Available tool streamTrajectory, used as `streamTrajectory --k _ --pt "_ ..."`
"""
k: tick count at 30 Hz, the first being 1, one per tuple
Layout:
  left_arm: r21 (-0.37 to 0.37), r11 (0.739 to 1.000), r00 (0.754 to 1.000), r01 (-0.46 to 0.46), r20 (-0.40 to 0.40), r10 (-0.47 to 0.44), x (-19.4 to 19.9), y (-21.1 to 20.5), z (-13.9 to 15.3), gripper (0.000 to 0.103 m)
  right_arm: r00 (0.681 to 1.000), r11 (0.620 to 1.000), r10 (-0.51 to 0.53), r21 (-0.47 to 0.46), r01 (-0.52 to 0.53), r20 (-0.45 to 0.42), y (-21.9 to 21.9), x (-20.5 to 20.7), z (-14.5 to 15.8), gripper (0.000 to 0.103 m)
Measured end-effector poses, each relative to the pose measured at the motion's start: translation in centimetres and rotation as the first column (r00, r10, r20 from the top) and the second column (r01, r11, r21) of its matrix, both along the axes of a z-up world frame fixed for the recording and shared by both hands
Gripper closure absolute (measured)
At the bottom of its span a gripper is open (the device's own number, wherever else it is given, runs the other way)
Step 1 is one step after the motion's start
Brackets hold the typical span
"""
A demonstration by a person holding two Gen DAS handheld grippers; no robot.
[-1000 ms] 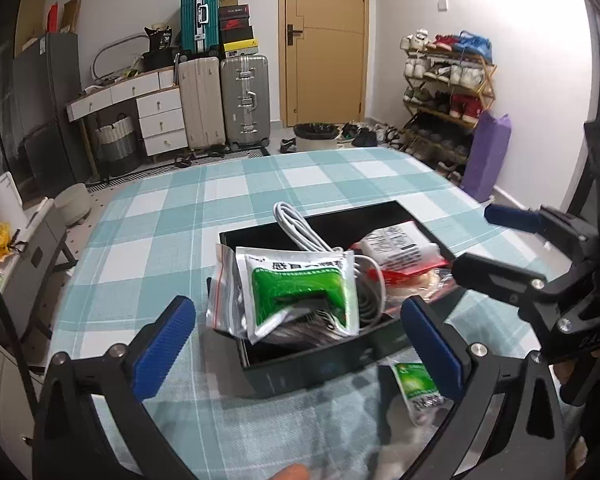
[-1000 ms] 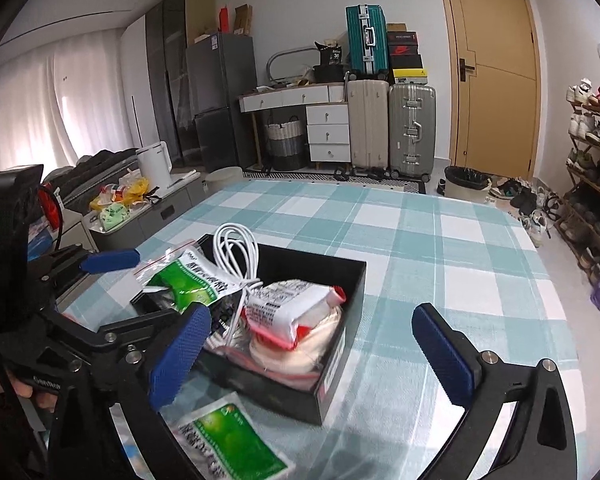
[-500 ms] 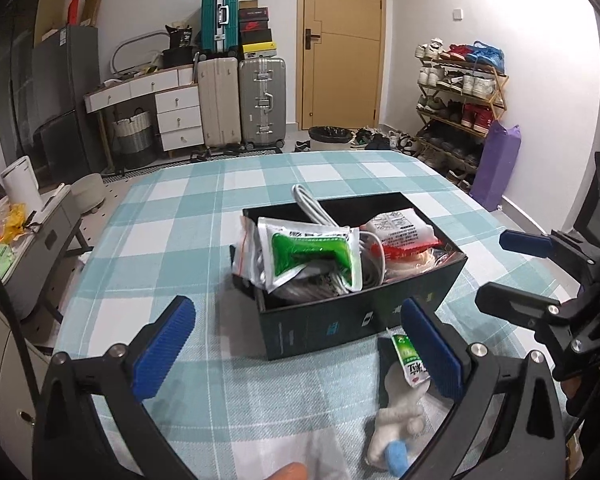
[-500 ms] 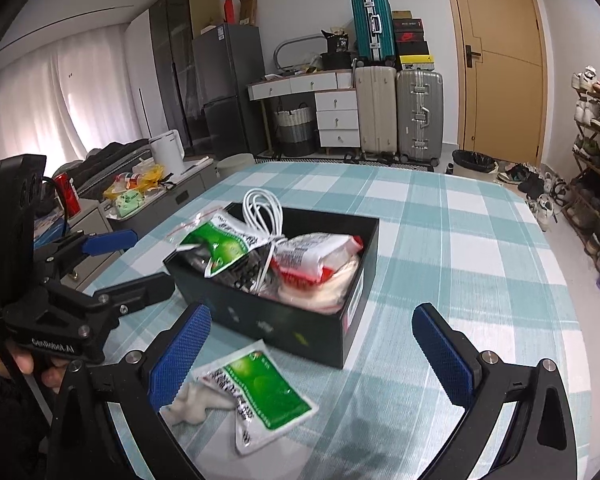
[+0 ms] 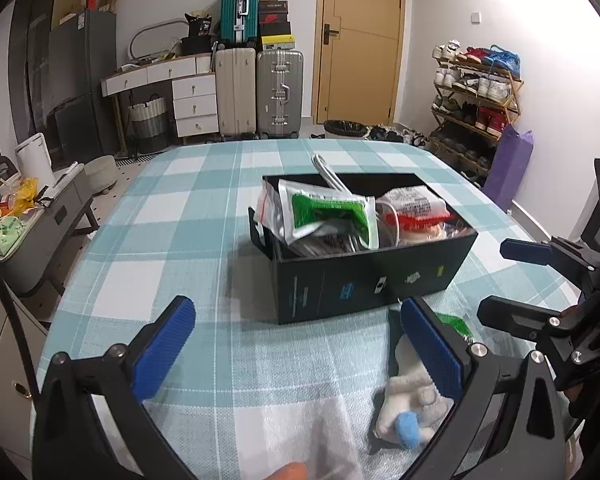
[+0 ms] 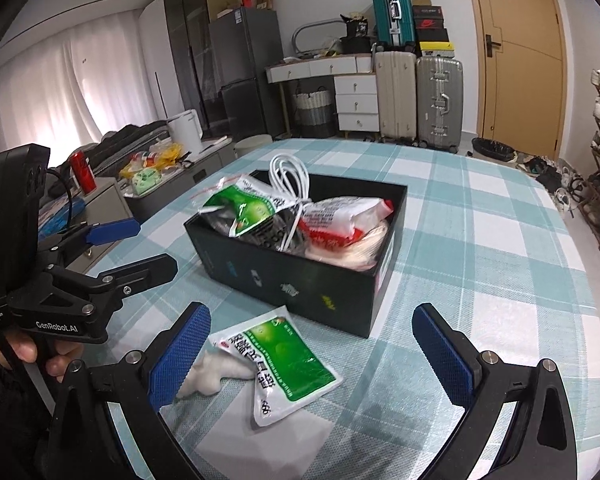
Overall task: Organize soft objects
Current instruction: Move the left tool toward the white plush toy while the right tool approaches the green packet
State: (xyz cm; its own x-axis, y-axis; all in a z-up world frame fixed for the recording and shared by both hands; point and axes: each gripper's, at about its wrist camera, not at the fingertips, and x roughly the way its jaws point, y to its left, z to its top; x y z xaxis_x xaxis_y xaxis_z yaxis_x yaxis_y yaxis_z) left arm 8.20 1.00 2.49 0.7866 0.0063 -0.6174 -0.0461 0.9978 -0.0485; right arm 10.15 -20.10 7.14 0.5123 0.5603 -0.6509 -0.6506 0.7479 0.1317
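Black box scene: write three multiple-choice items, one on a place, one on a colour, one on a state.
1. Where is the loose green packet?
A. In the box
B. On the table before the box
C. In a gripper

2. What colour is the cable in the box?
A. White
B. Red
C. Black

3. How is the right gripper?
A. Shut on the packet
B. Shut and empty
C. Open

1 B: it lies on the checked cloth outside the box wall.
2 A: the coiled loop is white.
3 C: its pads stand wide apart.
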Motion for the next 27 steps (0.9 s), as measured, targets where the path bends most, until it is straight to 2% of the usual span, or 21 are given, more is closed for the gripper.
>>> streamTrajectory --k 13,27 --pt "0.013 1.0 1.0 0.012 -0.029 -0.011 -0.7 -0.4 -1.1 0.0 0.997 0.995 0.027 -0.092 -0.034 -0.068 1.5 0.2 -2.4 0.001" --pt "0.008 0.998 0.996 0.058 -0.072 -0.057 -0.6 -1.4 -2.2 0.0 0.989 0.988 -0.04 -0.155 0.018 -0.142 1.3 1.6 -4.6 0.001"
